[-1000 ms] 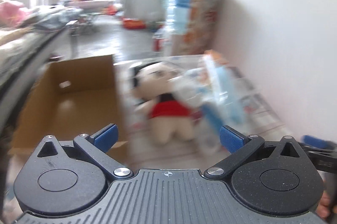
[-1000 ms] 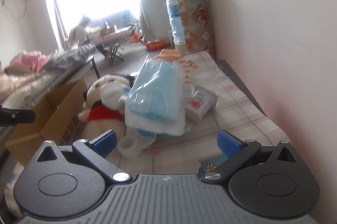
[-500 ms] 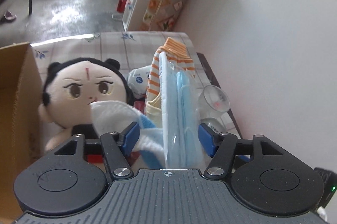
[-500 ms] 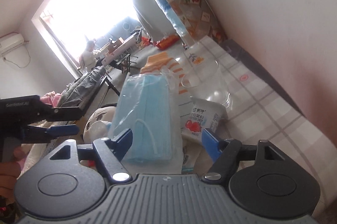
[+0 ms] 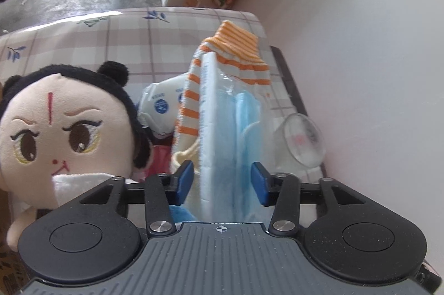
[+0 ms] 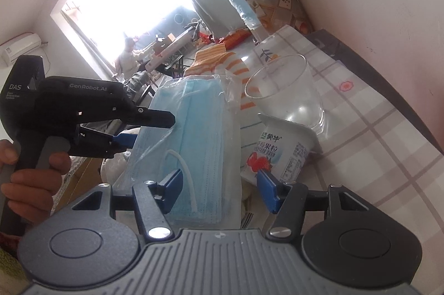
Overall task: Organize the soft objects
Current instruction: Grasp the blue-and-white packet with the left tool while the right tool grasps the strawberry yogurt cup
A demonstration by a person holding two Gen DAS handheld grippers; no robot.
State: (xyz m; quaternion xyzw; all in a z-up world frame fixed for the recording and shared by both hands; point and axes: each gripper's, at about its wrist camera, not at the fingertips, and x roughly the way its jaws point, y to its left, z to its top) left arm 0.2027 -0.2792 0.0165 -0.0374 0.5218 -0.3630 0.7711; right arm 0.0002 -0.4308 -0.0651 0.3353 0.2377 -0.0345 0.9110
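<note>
A clear bag of blue face masks [image 5: 236, 139] stands on edge between the fingers of my left gripper [image 5: 223, 181], which is open around it with small gaps either side. The mask bag also shows in the right wrist view [image 6: 194, 134], with the left gripper [image 6: 149, 125] at its left edge. My right gripper [image 6: 219, 192] is open, its fingers either side of the bag's near end. A plush doll [image 5: 61, 134] with black hair lies left of the bag. An orange-striped sock [image 5: 236, 56] lies behind the bag.
A clear glass [image 6: 285, 92] and a strawberry yogurt cup [image 6: 277, 153] stand right of the masks on the checked tablecloth [image 6: 374, 134]. A white packet [image 5: 161, 103] lies behind the doll. The wall runs along the right. A cardboard box edge [image 6: 83, 178] sits at left.
Both grippers have moved in on the mask bag. The left gripper's fingers have narrowed around it, and the doll's face now fills the left of its view.
</note>
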